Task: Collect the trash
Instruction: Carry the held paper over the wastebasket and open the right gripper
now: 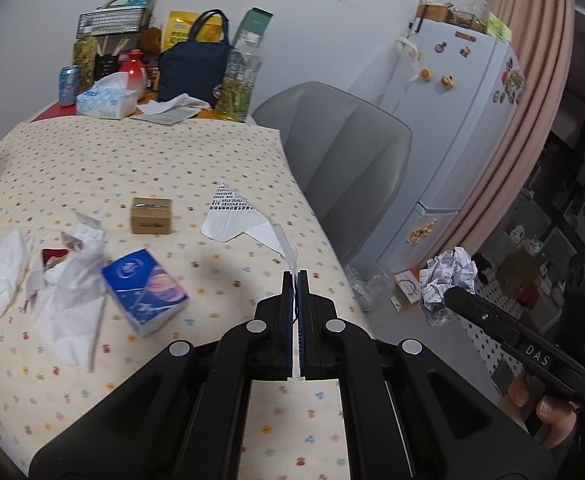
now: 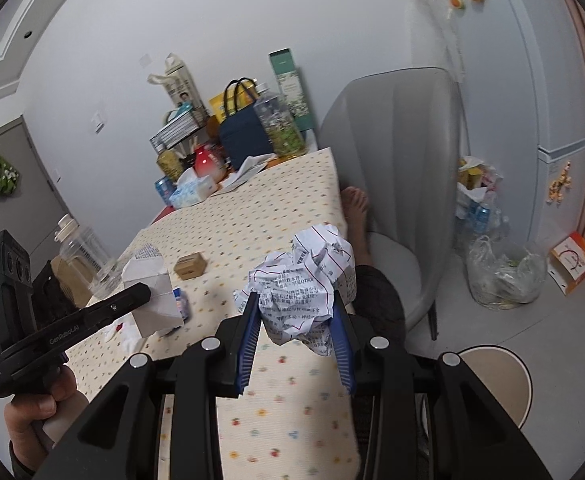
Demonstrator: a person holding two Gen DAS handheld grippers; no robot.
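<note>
Table [image 1: 140, 148] under dotted cloth, carrying loose tissues [image 1: 64, 292], blue tissue pack [image 1: 144, 290], small brown box [image 1: 151, 215]. Clear trash bag [image 2: 504, 276] on floor beside grey chair [image 2: 396, 160], well apart from table. Right tool [image 2: 296, 300] clamped on crumpled paper ball [image 2: 304, 280], held over table edge. Left tool [image 1: 295, 276] pinched together on corner of folded white paper [image 1: 244, 220], lifted above table.

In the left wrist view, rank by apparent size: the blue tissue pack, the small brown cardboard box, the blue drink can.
1. blue tissue pack
2. small brown cardboard box
3. blue drink can
The can stands farthest back, so its real size is unsure.
</note>
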